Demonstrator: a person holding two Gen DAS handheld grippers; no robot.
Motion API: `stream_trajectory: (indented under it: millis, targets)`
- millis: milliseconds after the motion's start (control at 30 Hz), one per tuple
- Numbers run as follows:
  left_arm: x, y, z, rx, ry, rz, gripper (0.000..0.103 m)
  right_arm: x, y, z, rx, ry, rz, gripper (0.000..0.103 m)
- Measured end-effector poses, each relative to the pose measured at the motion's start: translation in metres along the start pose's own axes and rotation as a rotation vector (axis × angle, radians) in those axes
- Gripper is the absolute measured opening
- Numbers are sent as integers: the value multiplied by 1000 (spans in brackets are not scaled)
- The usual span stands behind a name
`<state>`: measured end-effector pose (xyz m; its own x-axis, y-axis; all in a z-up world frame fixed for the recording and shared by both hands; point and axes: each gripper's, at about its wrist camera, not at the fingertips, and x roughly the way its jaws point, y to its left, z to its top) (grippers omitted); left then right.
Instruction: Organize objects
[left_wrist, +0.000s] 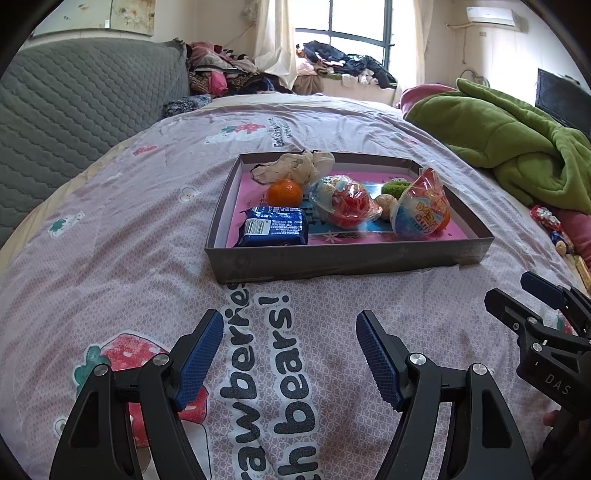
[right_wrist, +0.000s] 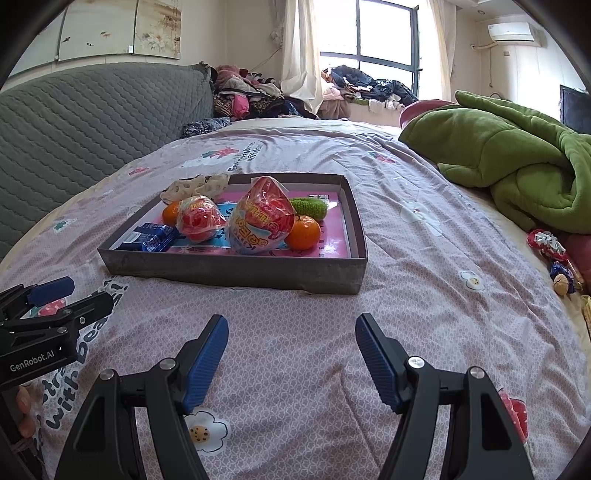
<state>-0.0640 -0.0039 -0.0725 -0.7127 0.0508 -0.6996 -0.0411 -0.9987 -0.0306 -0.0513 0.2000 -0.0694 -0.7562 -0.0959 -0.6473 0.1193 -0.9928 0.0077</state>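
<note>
While both hover over bed (left_wrist: 122, 229), left tool (left_wrist: 290, 354) and right tool (right_wrist: 291, 356) gape empty; tray (left_wrist: 343, 258) ahead holds snacks.

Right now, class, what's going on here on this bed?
A person holds two grippers over a bed, both open and empty. The left gripper and right gripper point toward a shallow box that neither touches. In the box lie a blue packet, two wrapped egg toys, two oranges, a green thing and a pale cloth. Nothing is being handled at this moment.
</note>
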Motion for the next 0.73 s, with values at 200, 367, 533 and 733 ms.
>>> stream_trajectory:
  millis: [200,367,533,733]
  targets:
    - [1,-1,-1,4,5,7,76,2,1,-1,-1,3,-2,71]
    - [2,0,-2,3,11,16,76,2,0,0,2,3,0,71]
    - [3,0,-2,4,13,21,76,2,-1,0,3,6,3,71]
    - [2,0,-3,6,12,17,76,3,-2,0,9,6,4,71]
